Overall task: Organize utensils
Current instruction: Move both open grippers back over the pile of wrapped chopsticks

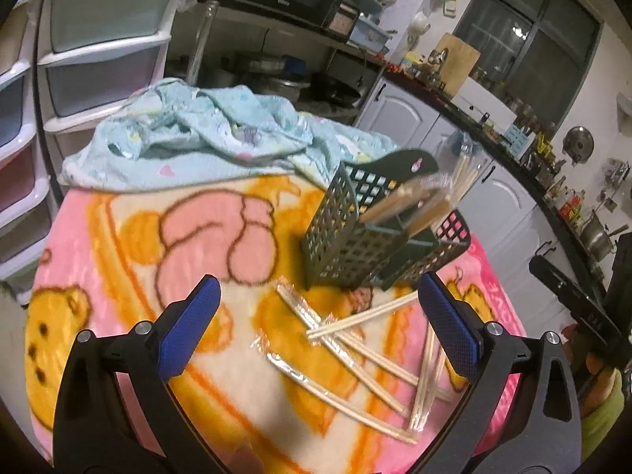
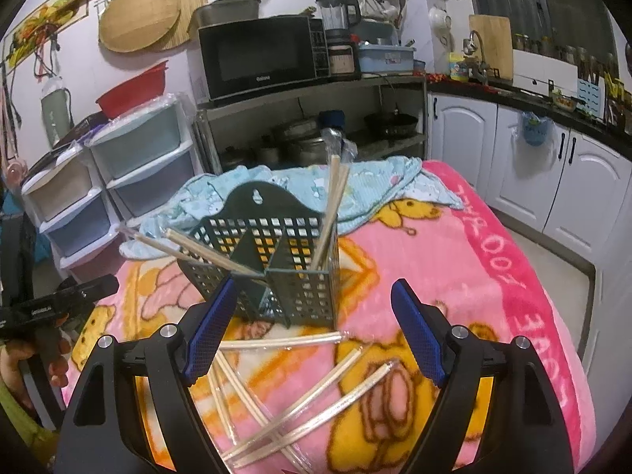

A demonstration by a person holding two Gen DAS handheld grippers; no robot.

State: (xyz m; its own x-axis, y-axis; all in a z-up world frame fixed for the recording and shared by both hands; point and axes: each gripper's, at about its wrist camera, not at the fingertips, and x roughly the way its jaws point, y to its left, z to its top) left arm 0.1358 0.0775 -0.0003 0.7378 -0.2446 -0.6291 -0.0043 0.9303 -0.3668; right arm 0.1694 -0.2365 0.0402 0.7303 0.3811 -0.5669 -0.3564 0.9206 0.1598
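Both the left gripper (image 1: pixel 318 324) and right gripper (image 2: pixel 312 331) spread empty above wrapped chopsticks (image 2: pixel 312 407) scattered near the green basket (image 2: pixel 276 252) on the pink blanket (image 2: pixel 454 260); light, stiff, slippery wrap, so likely pinch mid-length.

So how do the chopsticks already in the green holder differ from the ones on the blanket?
The chopsticks in the green holder lean upright in its compartments; the chopsticks on the blanket lie flat, crisscrossed. The holder's are raised off the blanket; the loose ones rest on it. Both look pale wood, in clear wrappers.
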